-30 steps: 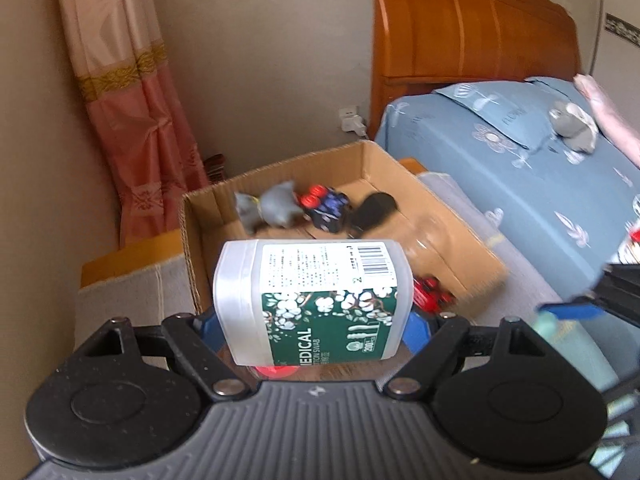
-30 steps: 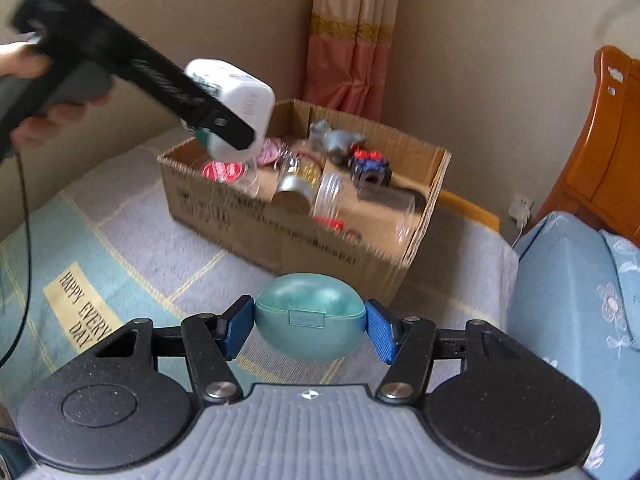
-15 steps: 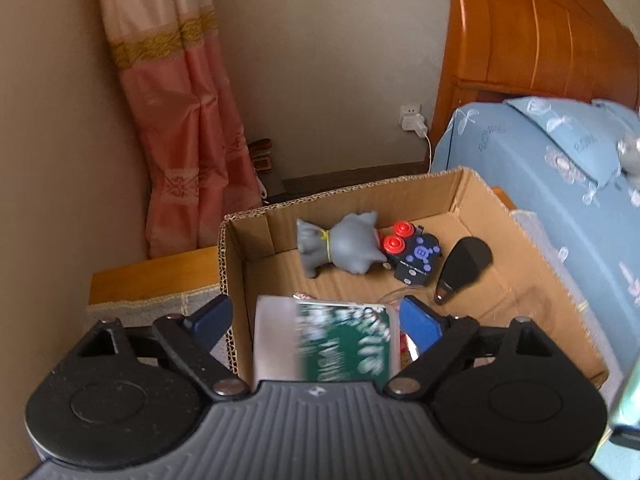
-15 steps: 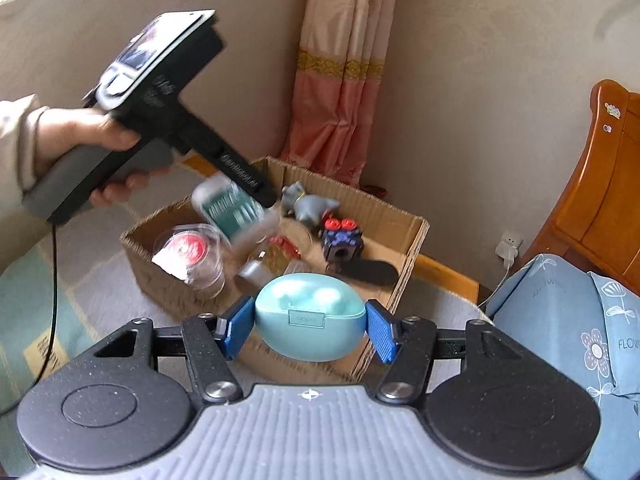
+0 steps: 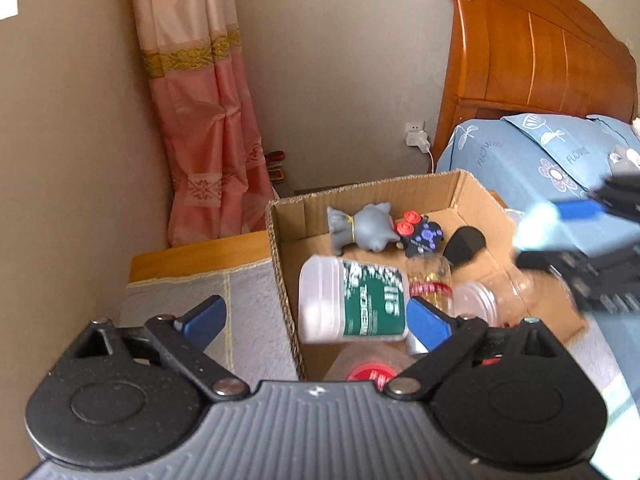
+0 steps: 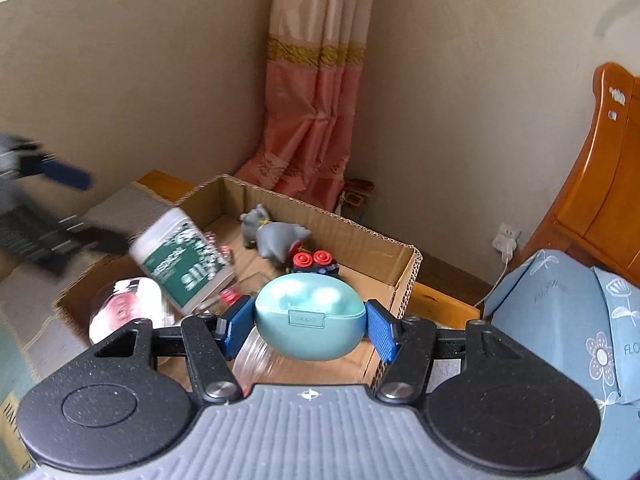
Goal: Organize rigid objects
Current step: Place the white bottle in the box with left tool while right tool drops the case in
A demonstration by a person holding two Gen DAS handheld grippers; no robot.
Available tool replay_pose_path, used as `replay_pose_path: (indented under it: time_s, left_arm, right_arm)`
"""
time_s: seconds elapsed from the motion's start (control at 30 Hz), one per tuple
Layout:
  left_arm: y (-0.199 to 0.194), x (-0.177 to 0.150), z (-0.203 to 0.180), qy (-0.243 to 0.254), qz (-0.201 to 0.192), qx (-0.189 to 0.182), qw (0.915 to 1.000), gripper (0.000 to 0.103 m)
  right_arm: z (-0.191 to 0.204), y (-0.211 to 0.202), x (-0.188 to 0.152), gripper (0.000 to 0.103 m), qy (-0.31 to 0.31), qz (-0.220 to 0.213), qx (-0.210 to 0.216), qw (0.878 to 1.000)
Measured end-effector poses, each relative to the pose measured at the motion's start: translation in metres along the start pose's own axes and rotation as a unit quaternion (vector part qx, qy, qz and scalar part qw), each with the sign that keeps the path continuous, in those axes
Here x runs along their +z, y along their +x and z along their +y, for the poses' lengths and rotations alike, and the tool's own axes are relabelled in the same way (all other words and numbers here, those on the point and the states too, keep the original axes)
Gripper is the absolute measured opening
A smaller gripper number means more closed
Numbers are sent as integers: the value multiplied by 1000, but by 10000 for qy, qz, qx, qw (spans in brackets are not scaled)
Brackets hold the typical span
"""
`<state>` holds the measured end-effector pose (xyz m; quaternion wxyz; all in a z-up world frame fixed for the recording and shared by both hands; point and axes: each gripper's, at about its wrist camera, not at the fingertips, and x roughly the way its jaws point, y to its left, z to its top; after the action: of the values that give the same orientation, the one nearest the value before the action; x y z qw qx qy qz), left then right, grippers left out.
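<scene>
Left hand-held gripper (image 5: 316, 318) is standing with jaws apart, having just been opening, and the cotton swab jar (image 5: 354, 300) is lying free between them, inside the cardboard box (image 5: 280, 248). Right hand-held gripper (image 6: 310, 326) is clamping a teal earbud case (image 6: 310, 316) above the box's near edge.

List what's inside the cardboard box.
Cardboard box: grey cat figure, dark red-buttoned toy, black oval, swab container, clear jars. Bottom under them hidden.
</scene>
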<state>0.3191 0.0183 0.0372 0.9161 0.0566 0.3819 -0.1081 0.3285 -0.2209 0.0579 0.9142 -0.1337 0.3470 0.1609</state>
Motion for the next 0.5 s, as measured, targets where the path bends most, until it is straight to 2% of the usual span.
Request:
replay_pose_path:
  time_s: [0.1,0.17,0.2,0.23,0.37,0.5]
  left_arm:
    - [-11,-8,-1,105,-70,43,9999,96]
    - [-18,-13,-3,190,-156,110,9996,96]
    - [-22,-16,-4,212,-216,161,9994,96]
    - [-26,-18,-4,226,-302,220,9990,96]
    - [-40,-25,-7,234,-514,247,9981,96]
    - [-52,-32,-16,287,-641,344,9969,97]
  right_arm:
    - [-2,17,6,66,146,166,-9,9998]
    - [-3,20,5,76,259,159,-65,9995]
    - [-2,21,5,89,307,153,-79,9994]
    - [-2,19,5,97,357,106,-85,9993]
    - [2,2,0,100,505,18,44,9987]
    - [13,-19,-3,103,524,89,-134,9985]
